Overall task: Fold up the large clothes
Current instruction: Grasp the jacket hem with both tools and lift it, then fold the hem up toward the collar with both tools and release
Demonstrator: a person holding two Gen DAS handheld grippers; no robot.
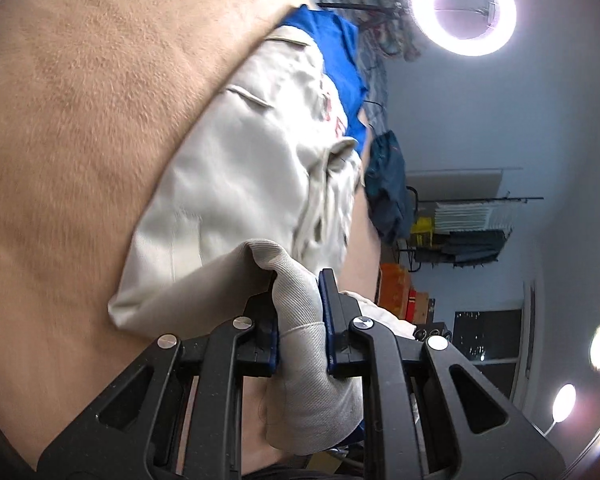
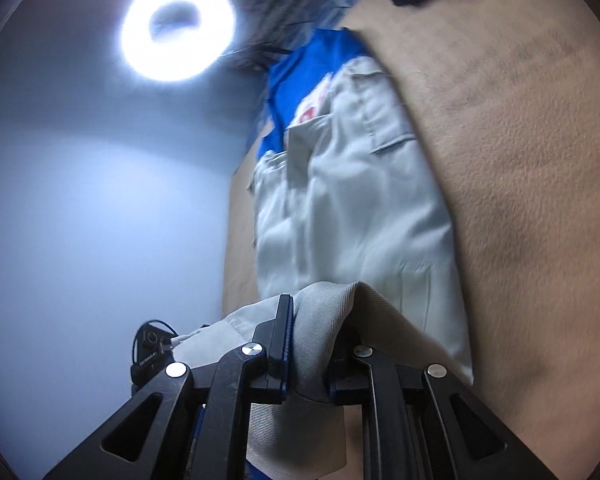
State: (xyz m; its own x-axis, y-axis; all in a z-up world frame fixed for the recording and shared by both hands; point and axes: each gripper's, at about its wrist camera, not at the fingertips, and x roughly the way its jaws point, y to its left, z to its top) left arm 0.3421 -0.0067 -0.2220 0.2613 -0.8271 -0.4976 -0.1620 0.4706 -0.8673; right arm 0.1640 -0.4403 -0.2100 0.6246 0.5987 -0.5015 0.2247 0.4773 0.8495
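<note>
Both tongs clamped: left gripper [image 1: 298, 320] & right gripper [image 2: 310, 344] each pinch jacket [image 1: 236, 184] hem near table [image 1: 80, 140] edge, lifted, presumably for fold.

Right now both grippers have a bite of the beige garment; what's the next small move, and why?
Probably carry both held ends forward together over the spread part, toward the blue section. The left gripper and right gripper are each shut on a bunch of the beige garment, whose far part lies on the tan surface, so the fold looks only begun.
</note>
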